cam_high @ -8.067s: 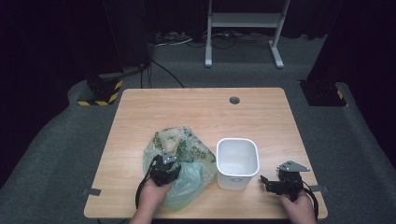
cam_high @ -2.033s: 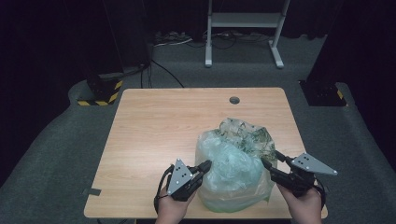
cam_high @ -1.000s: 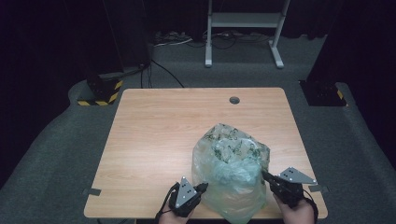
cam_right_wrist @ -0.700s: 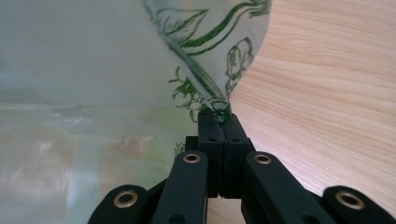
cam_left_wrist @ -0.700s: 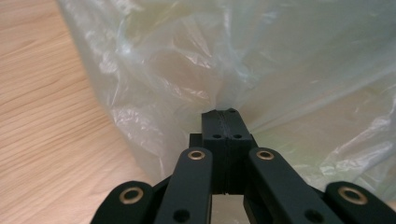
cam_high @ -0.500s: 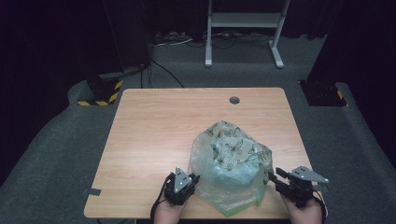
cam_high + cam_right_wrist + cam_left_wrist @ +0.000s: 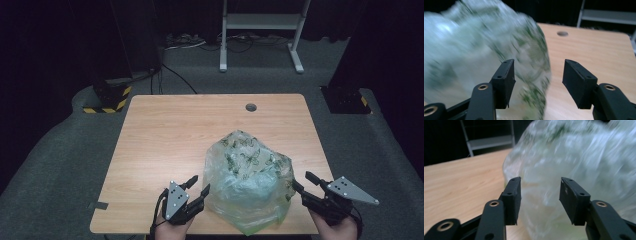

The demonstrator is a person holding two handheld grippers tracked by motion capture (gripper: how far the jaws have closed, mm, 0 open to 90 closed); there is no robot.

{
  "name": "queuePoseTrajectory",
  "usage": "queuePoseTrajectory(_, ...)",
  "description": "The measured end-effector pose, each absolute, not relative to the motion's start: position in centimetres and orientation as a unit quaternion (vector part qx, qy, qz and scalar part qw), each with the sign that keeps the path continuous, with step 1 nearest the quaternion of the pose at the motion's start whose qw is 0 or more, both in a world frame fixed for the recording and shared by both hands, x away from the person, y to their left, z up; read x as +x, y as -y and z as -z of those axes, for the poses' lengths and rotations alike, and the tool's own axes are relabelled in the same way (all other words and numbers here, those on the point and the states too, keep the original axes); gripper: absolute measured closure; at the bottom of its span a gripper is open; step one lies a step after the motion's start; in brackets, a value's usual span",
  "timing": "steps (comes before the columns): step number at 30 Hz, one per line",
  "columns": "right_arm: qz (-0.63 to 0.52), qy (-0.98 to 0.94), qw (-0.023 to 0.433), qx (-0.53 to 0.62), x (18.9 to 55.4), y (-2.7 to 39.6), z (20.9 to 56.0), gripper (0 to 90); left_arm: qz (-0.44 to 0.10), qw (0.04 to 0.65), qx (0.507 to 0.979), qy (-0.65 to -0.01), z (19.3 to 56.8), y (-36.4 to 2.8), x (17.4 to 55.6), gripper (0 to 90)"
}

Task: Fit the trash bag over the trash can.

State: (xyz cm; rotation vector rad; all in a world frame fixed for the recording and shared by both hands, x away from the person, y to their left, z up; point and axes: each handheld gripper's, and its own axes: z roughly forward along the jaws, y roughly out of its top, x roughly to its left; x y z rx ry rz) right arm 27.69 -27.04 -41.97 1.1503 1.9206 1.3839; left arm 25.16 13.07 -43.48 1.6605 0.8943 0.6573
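A big see-through plastic bag [image 7: 248, 187] with green prints sits puffed up near the front edge of the wooden counter [image 7: 175, 135]. The left claw [image 7: 198, 186] is just beside its left side, the right claw [image 7: 305, 182] just beside its right. Both claws have just been opening and grip nothing.

A wooden worktop [image 7: 165, 145] is standing on the grey floor [image 7: 55, 165]. A puffy plastic bag [image 7: 248, 182] is sitting on its near side.

Wooden table [image 7: 170, 135] with round hole [image 7: 251, 107]; metal stand [image 7: 260, 22], cables [image 7: 185, 42], striped block [image 7: 107, 100] behind.
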Motion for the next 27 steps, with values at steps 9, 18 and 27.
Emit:
queuePoseTrajectory(9, -0.522, -0.720, 0.229, 0.395, 29.5, 24.0, 41.0, 60.2, -0.233, 0.546, 0.743, -0.309, 43.8, -9.6, 25.0, 65.7)
queuePoseTrajectory(18, -0.496, -0.738, 0.230, 0.395, 29.1, 23.8, 43.6, 89.8, -0.195, 0.514, 0.774, -0.315, 47.4, -9.3, 24.9, 89.9)
queuePoseTrajectory(27, -0.472, -0.749, 0.209, 0.415, 28.9, 24.6, 46.8, 89.8, -0.176, 0.471, 0.802, -0.323, 50.3, -8.5, 25.4, 90.0)
